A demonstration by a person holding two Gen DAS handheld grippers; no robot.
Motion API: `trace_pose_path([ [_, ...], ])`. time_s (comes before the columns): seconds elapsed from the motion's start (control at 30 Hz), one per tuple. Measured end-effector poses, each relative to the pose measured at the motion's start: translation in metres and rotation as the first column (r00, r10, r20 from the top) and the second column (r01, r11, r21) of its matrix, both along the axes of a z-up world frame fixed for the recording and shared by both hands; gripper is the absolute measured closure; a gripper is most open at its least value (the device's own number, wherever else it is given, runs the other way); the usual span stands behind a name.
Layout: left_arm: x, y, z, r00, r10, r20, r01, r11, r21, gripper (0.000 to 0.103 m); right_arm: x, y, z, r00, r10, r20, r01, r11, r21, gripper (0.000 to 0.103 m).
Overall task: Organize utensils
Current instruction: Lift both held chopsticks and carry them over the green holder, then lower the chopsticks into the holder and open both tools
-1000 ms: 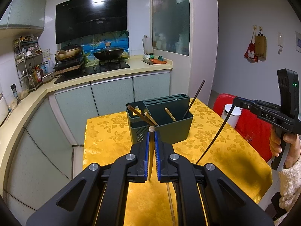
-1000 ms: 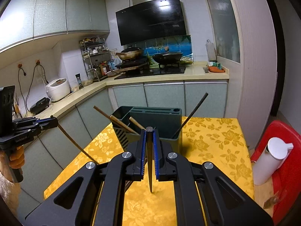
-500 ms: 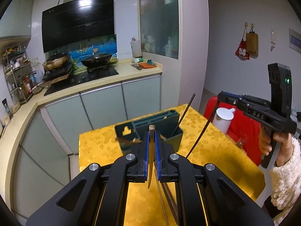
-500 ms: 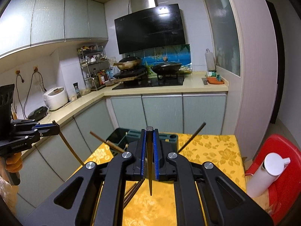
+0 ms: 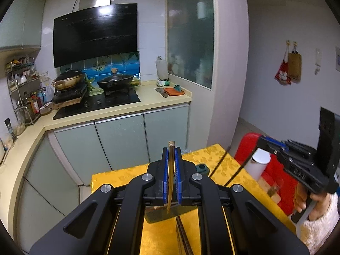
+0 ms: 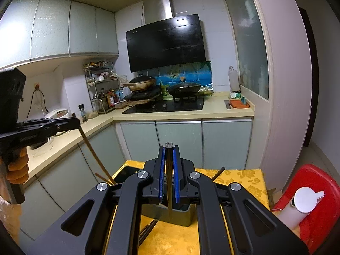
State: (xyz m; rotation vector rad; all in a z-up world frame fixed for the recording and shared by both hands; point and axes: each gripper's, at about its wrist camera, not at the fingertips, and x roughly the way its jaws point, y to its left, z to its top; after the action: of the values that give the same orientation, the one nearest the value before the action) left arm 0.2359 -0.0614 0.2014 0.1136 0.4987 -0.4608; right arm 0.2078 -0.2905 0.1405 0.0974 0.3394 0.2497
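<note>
My left gripper (image 5: 171, 152) is shut on a pale wooden chopstick (image 5: 170, 182) that hangs downward between the blue pads. My right gripper (image 6: 169, 148) is shut on a black chopstick (image 6: 169, 187), also hanging down. Each gripper shows in the other's view: the right gripper (image 5: 261, 142) with its black chopstick (image 5: 234, 173), and the left gripper (image 6: 77, 121) with its brown chopstick (image 6: 93, 155). Both are raised above the dark green utensil holder (image 6: 180, 214), which is mostly hidden behind the fingers. A black chopstick (image 6: 218, 172) sticks out of the holder.
The holder stands on a table with a yellow flowered cloth (image 6: 240, 176). Dark chopsticks (image 6: 148, 229) lie on the cloth in front of it. A white bottle (image 6: 297, 206) stands on a red stool (image 6: 318, 187) at the right. Kitchen counter and cabinets (image 5: 119, 140) lie beyond.
Both grippers have risen with their chopsticks still clamped. The green holder has sunk low in both views and is now mostly covered by the fingers.
</note>
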Motion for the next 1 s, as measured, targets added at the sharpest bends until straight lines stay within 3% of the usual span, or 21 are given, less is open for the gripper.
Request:
trace_pose_path([
  [0.2,0.021,0.001,0.008,1.0,0.007,-0.021,-0.008,0.998,-0.064,0.097,0.008,-0.001,0.007,1.0,-0.009,0.007,0.009,1.0,0.007,0.095],
  [0.47,0.042,-0.003,0.011,0.999,0.044,0.006,-0.044,0.996,-0.08,0.097,0.024,-0.005,0.018,0.998,-0.044,0.052,0.043,0.999,0.005,0.095],
  [1.0,0.065,-0.005,-0.057,0.992,0.066,-0.111,-0.071,0.996,-0.044,0.097,0.061,0.02,-0.031,0.998,-0.041,-0.038,0.039,0.997,-0.07,0.095],
])
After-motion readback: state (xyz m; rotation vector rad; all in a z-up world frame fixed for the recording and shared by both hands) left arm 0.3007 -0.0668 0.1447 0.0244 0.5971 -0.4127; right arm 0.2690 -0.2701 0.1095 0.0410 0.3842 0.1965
